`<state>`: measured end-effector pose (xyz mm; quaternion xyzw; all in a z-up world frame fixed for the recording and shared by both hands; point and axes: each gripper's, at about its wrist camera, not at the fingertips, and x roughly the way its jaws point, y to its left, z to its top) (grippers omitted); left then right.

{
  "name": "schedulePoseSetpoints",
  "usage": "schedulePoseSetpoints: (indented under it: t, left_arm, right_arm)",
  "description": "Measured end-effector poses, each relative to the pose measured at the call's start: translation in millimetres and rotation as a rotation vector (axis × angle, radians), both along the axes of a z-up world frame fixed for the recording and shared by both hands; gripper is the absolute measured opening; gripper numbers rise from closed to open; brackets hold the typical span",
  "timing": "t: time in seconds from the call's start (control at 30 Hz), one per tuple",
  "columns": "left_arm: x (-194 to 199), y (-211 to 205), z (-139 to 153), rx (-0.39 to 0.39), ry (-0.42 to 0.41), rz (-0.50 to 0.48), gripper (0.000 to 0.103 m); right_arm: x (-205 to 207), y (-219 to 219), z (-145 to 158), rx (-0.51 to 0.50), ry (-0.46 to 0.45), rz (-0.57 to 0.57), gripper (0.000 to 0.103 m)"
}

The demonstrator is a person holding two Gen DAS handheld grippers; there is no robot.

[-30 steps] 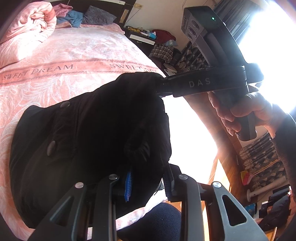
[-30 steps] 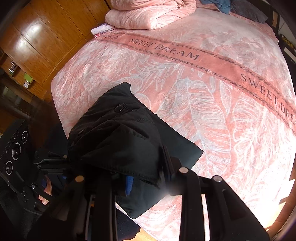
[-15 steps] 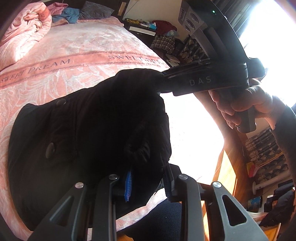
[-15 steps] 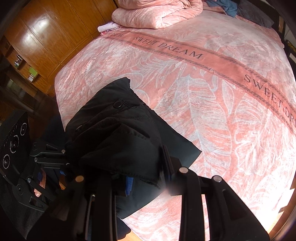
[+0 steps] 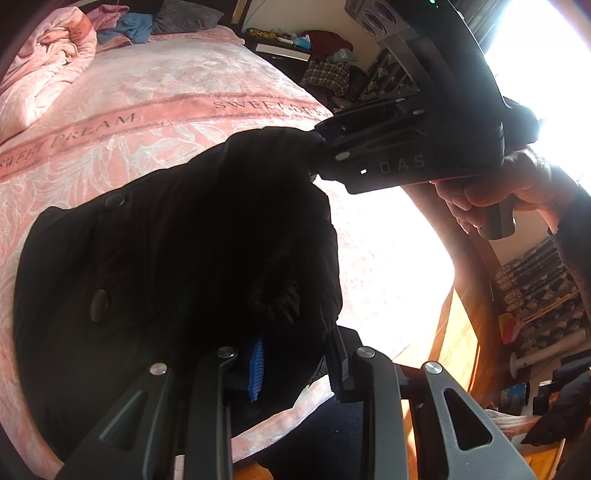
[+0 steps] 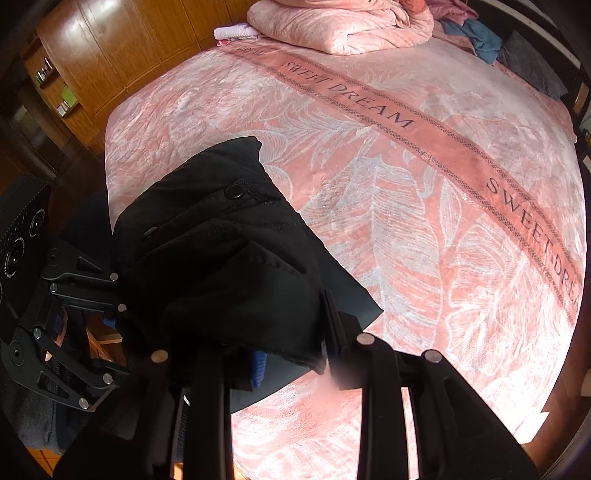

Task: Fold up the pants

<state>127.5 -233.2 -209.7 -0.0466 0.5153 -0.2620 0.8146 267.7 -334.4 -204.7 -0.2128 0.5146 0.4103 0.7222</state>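
Black pants (image 5: pixel 166 251) with snap buttons hang bunched over the near edge of a pink bed (image 5: pixel 177 92). My left gripper (image 5: pixel 295 362) is shut on a thick bunch of the black cloth between its blue pads. In the left wrist view my right gripper (image 5: pixel 317 155), held by a hand (image 5: pixel 491 192), bites the far top edge of the same cloth. The right wrist view shows the pants (image 6: pixel 221 266) folded in layers, my right gripper (image 6: pixel 291 362) shut on their near edge, and my left gripper (image 6: pixel 114 306) gripping them at the left.
The pink "SWEET DREAM" bedspread (image 6: pixel 424 184) stretches beyond the pants. A folded pink duvet (image 6: pixel 340 26) and loose clothes (image 6: pixel 476 37) lie at its head. A wooden wardrobe (image 6: pixel 122 44) stands on one side; cluttered furniture (image 5: pixel 325 62) and a bright window (image 5: pixel 535 66) stand on the other.
Both views have tilted a little, so more of the bed's head shows. The right gripper has rolled. Both grips on the black pants have stayed the same.
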Motion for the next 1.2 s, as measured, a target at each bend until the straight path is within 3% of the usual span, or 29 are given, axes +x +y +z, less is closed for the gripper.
schedulePoseSetpoints:
  t: [0.23,0.43,0.87,1.2]
  left_arm:
    - [-0.2,-6.4,-4.2,0.026,0.014,0.001,0.027]
    - [0.9,-15.1,-11.9,0.054,0.028,-0.006,0.027]
    - [8.3,-46.9,-41.7,0.174,0.068,-0.007,0.027]
    - [9.7,-72.2,-55.7,0.269,0.058,-0.025,0.029]
  right_arm:
    - [-22.0,11.2,0.1,-0.116,-0.195,0.122,0.025]
    - [-31.6,13.0,-7.6,-0.189,-0.292,0.207,0.025]
    - [-36.3,5.3,-42.8,-0.282,-0.329,0.306,0.025]
    - [-32.5,-9.8,-67.6,-0.287,-0.306,0.253,0.025]
